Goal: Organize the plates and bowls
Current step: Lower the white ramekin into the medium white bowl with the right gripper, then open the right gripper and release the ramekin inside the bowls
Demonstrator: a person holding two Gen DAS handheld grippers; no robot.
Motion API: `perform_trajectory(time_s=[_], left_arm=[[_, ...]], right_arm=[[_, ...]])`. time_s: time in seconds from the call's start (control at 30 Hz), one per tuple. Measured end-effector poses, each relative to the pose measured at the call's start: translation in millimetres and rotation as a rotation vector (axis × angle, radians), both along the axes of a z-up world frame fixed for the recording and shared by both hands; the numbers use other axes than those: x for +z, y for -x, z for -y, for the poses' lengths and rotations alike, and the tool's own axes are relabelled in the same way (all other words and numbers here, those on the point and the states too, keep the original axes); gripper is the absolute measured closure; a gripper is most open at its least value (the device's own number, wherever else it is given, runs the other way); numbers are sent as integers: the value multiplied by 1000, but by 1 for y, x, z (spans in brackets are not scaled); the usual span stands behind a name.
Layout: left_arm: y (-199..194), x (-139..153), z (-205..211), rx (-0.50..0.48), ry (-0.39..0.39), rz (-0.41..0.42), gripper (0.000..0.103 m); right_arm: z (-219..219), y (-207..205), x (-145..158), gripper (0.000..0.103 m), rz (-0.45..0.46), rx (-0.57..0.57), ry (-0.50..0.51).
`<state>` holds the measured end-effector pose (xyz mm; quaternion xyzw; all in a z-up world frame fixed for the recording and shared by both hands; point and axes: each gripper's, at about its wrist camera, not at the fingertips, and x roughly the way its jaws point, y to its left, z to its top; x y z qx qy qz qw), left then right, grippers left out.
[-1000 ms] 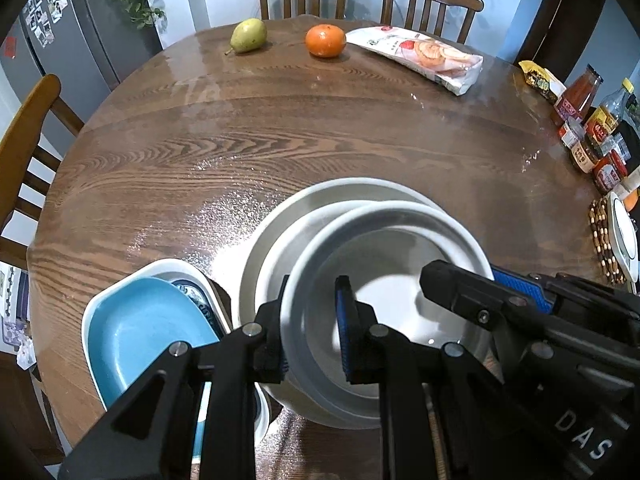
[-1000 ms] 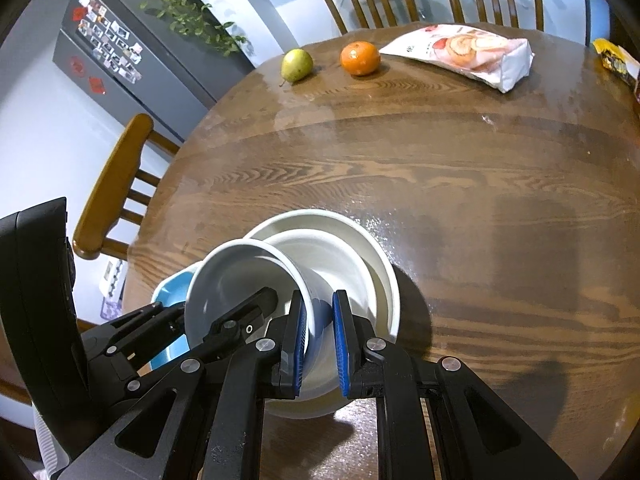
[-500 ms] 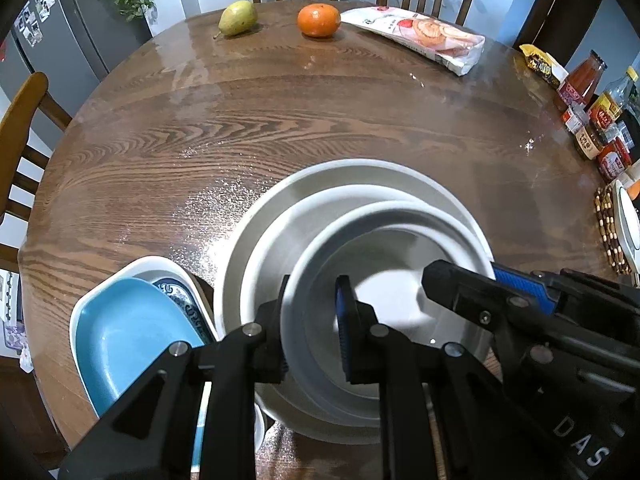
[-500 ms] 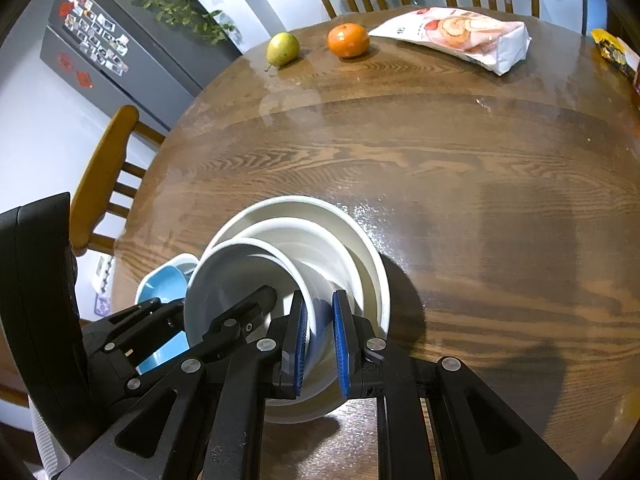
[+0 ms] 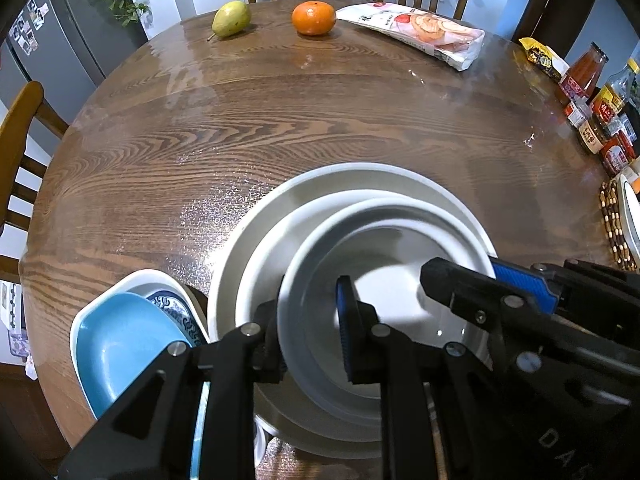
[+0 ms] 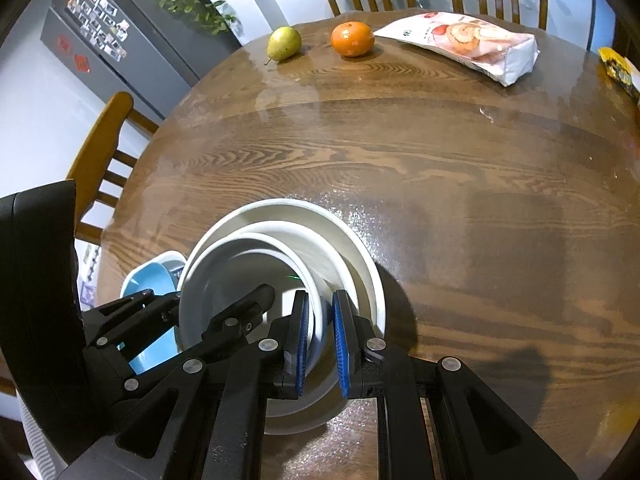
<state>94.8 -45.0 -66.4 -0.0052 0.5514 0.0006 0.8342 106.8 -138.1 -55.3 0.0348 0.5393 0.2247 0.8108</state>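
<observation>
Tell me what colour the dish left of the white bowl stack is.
Light blue dish, resting on a white plate with a dark blue pattern; it shows best in the left wrist view.

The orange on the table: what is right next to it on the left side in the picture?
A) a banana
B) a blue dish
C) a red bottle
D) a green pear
D: the orange sits at the table's far edge with the green pear just left of it.

Three nested white bowls point(image 5: 384, 264), one pear point(image 5: 231, 19), one orange point(image 5: 313, 18)
</observation>
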Motion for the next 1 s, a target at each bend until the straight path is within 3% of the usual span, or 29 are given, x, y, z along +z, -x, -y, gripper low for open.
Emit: perform_trajectory(time_s=[0.63,0.83,1.0], left_arm=[[1,4,-2,13,20,16,81],[5,12,-3,18,36,37,74],[11,27,-3,16,36,92,60]], right_arm=[[1,1,8,88,37,14,-6],[6,3,18,88,56,3,-32],[12,6,27,88,77,-13,-50]])
